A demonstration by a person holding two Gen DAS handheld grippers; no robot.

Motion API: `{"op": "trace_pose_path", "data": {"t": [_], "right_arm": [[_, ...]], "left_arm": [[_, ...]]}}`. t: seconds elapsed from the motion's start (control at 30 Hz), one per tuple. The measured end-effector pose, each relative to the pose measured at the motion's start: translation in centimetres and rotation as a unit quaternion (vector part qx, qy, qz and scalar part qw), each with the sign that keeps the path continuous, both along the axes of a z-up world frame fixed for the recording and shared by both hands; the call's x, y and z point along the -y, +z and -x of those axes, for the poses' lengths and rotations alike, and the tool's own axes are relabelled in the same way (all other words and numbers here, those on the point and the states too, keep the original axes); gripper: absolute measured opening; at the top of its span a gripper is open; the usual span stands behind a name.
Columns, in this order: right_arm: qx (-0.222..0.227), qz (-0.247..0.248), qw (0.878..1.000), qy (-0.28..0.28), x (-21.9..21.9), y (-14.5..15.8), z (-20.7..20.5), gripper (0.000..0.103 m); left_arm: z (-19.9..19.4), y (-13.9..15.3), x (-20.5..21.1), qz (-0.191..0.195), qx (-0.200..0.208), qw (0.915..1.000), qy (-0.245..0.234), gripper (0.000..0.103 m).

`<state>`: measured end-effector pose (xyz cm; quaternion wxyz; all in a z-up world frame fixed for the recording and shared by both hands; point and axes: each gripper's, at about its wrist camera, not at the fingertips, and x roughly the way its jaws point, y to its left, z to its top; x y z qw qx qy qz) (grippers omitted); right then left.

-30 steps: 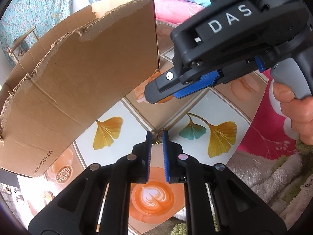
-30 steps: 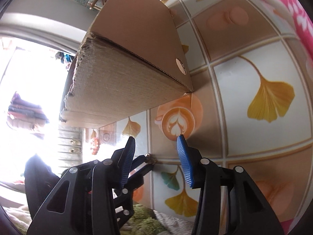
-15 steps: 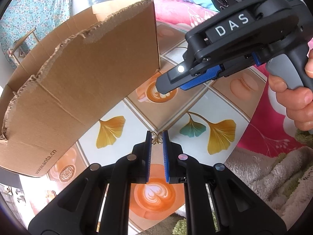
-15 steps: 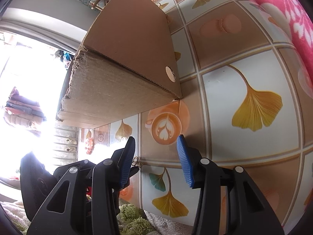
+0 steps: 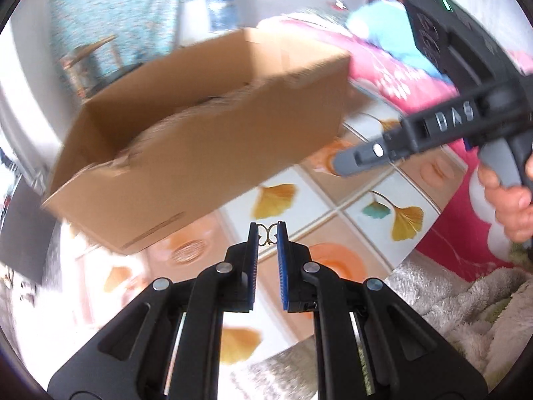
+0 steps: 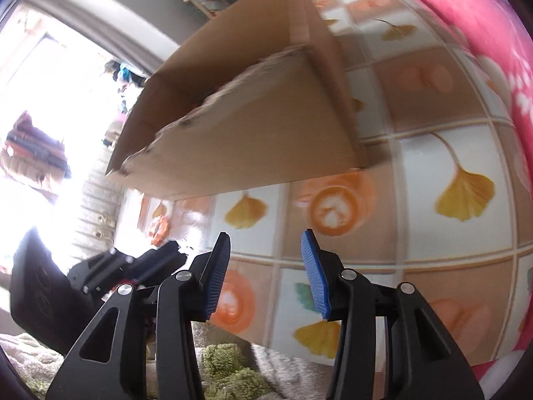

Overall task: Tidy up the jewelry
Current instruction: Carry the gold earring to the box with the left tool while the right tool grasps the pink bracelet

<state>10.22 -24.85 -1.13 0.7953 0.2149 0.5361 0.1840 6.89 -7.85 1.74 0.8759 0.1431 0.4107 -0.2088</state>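
A small gold wire jewelry piece (image 5: 267, 234) is pinched between the blue pads of my left gripper (image 5: 267, 233), which hangs above the tiled cloth. Ahead and to the left stands an open brown cardboard box (image 5: 206, 146), its top open; its inside is blurred. My right gripper (image 6: 265, 243) stands open with nothing between its fingers, also above the cloth and short of the box (image 6: 253, 140). In the left wrist view the right gripper body (image 5: 433, 126) shows at right, held by a hand (image 5: 509, 200). The left gripper's body (image 6: 140, 263) appears low left in the right wrist view.
A tablecloth with ginkgo leaves and coffee cups (image 5: 333, 206) covers the surface. A fluffy grey-green towel (image 5: 466, 300) lies at the near edge, pink bedding (image 5: 383, 66) behind. A bright window (image 6: 40, 100) and a wooden rack (image 5: 86, 60) stand beyond the box.
Both grippers have risen and pulled back, so the box's open top now shows. The left gripper still holds the gold piece; the right gripper has shifted to the right in the left wrist view.
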Motion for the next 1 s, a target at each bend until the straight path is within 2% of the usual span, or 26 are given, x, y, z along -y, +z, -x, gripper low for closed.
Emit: {"op": "trace_pose_path", "data": {"t": [0.17, 0.3, 0.47, 0.53, 0.6, 0.73, 0.8, 0.9, 0.93, 1.0], "right_arm": [[0.018, 0.006, 0.999, 0.032, -3.2, 0.5, -0.1, 0.044], [0.062, 0.027, 0.994, 0.090, -7.4, 1.2, -0.1, 0.044], [0.121, 0.031, 0.975, 0.185, -15.1, 1.2, -0.7, 0.044], [0.143, 0.042, 0.963, 0.223, -18.2, 0.8, -1.1, 0.044], [0.146, 0.071, 0.959, 0.233, -20.6, -0.1, -1.9, 0.044], [0.140, 0.101, 0.962, 0.214, -22.3, -1.5, -3.5, 0.044], [0.140, 0.133, 0.955, 0.223, -23.1, -2.0, -3.3, 0.037], [0.165, 0.182, 0.940, 0.236, -24.4, -2.2, -2.6, 0.021], [0.165, 0.193, 0.937, 0.239, -24.4, -2.2, -2.3, 0.010], [0.159, 0.190, 0.939, 0.236, -23.8, -1.9, -1.6, 0.010]], "left_arm": [[1.3, 3.3, -4.2, 0.014, 0.047, 0.9978, 0.045, 0.010], [0.9, 5.2, -8.4, 0.025, 0.072, 0.9947, 0.070, 0.010], [0.4, 8.3, -12.1, 0.024, 0.105, 0.9907, 0.084, 0.010], [-0.1, 9.3, -12.7, 0.018, 0.116, 0.9894, 0.086, 0.010], [-0.6, 10.1, -13.2, 0.013, 0.126, 0.9880, 0.088, 0.010], [-1.1, 11.3, -13.9, 0.010, 0.136, 0.9862, 0.094, 0.010], [-1.3, 11.3, -14.0, 0.013, 0.135, 0.9862, 0.094, 0.010], [-1.4, 11.0, -14.2, 0.018, 0.130, 0.9868, 0.094, 0.010], [-1.4, 10.9, -14.3, 0.020, 0.129, 0.9870, 0.094, 0.010], [-1.7, 10.7, -14.2, 0.022, 0.128, 0.9872, 0.093, 0.010]]}}
